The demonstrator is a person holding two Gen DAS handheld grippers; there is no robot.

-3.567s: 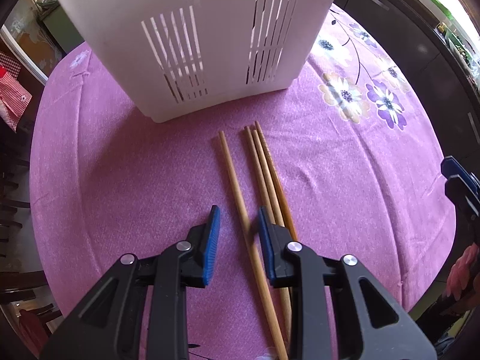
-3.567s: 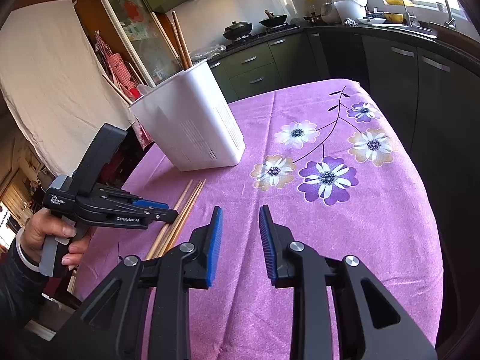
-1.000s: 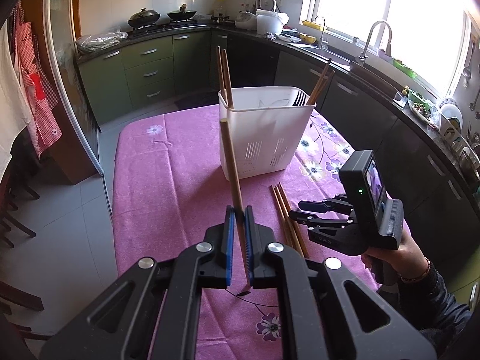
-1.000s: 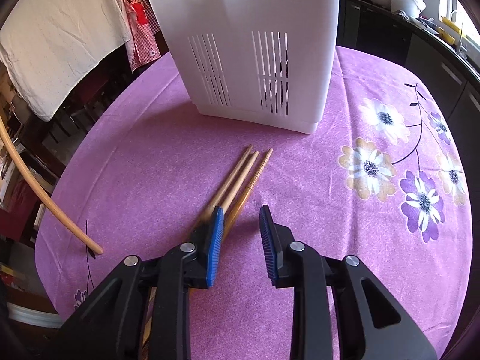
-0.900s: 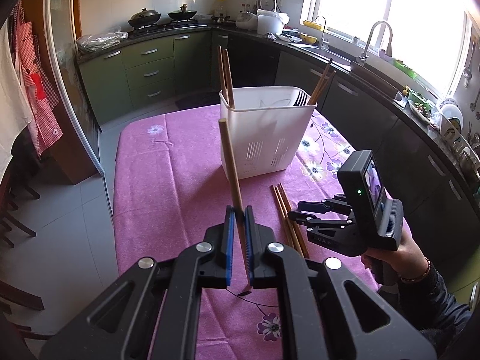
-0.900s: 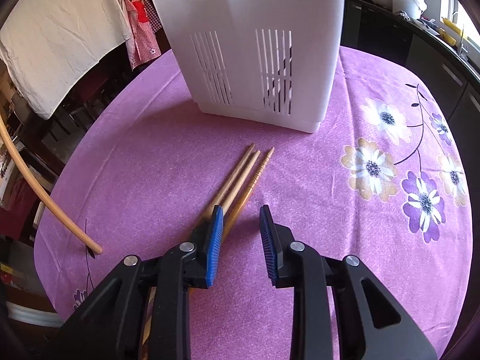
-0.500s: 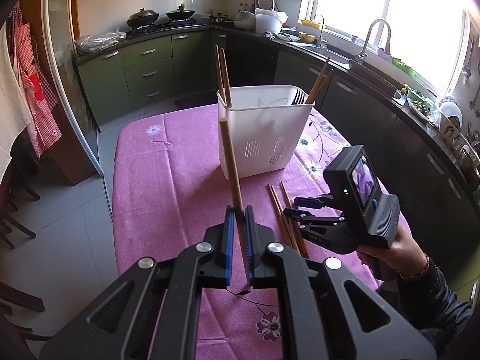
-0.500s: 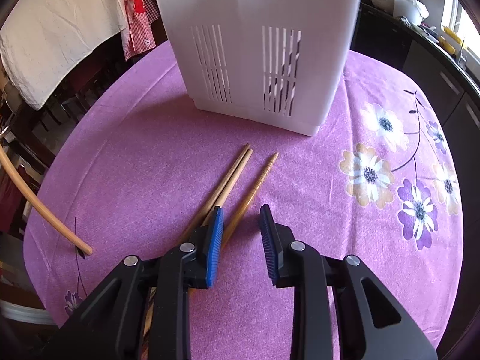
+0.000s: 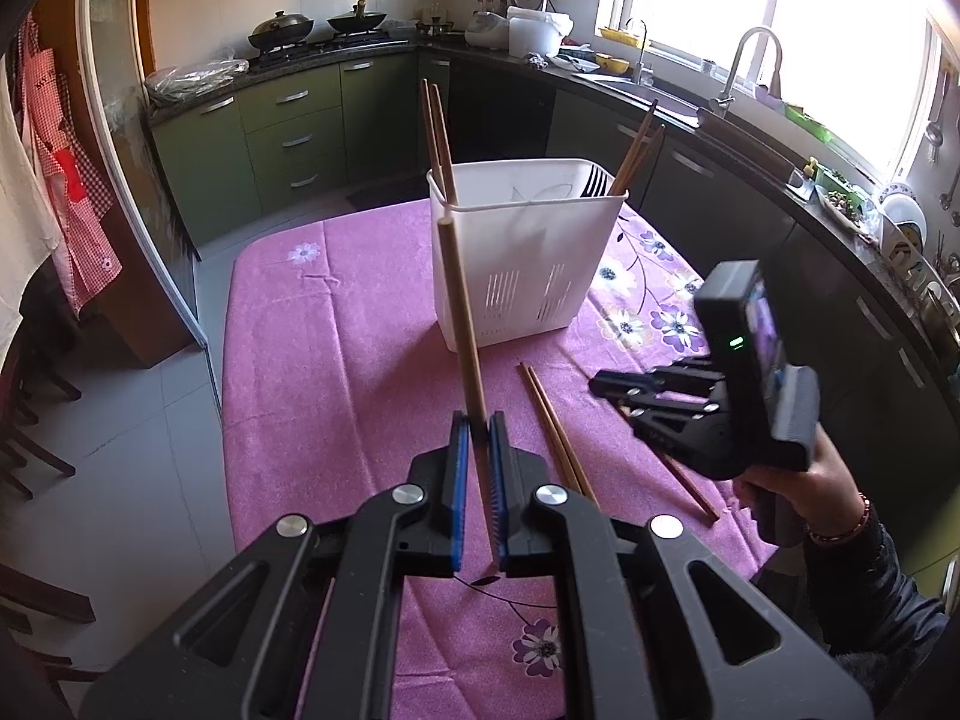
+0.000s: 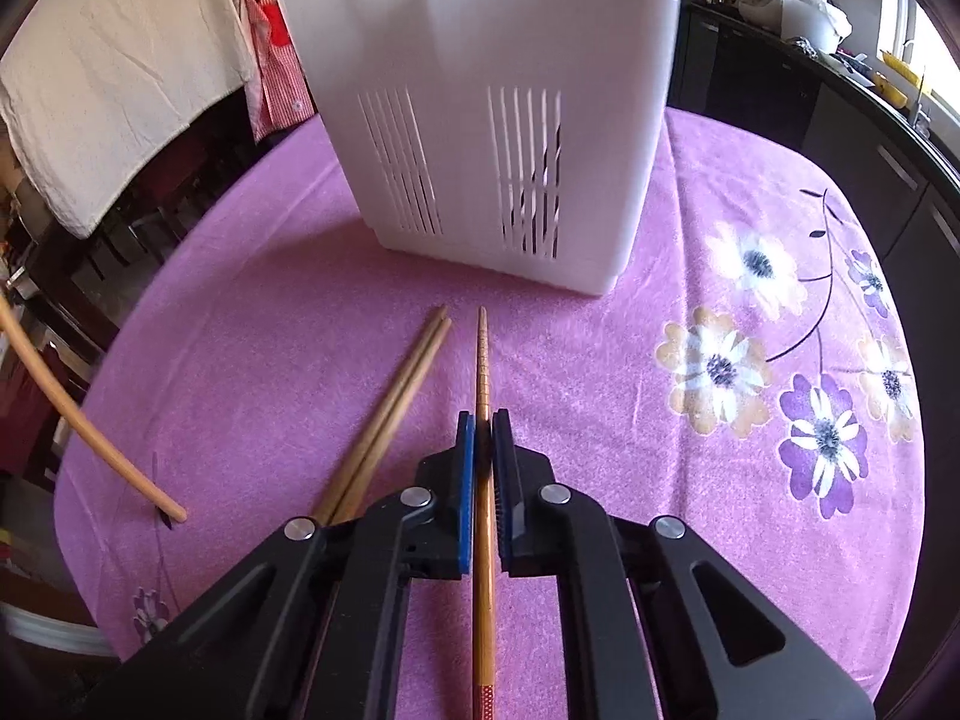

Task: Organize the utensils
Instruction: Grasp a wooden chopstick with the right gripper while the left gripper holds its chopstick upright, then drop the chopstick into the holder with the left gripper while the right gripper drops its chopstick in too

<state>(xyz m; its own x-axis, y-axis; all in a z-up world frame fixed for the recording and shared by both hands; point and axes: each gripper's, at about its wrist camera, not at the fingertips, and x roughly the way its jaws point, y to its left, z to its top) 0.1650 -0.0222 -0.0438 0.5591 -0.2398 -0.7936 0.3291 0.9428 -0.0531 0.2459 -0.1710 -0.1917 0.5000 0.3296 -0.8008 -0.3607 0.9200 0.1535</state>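
Already both tongs are clamped: our left gripper (image 9: pixel 475 420) holds a chopstick (image 9: pixel 459 312) upright, and our right gripper (image 10: pixel 483 420) has just closed on the ridged chopstick (image 10: pixel 482 360); pinched off-centre, either could swivel and miss the far caddy (image 10: pixel 480 90).

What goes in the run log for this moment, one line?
left gripper: shut on plain wooden chopstick | right gripper: just closed on ridged wooden chopstick | white slotted plastic caddy: ahead

both grippers, left gripper (image 9: pixel 474 441) and right gripper (image 10: pixel 483 438), apparently clamped shut.

Home kitchen: green cabinets (image 9: pixel 288 126), my view takes in woks on the hob (image 9: pixel 318 27), sink tap (image 9: pixel 744 69), rice cooker (image 9: pixel 489 30), floral-clothed table (image 9: pixel 336 372).
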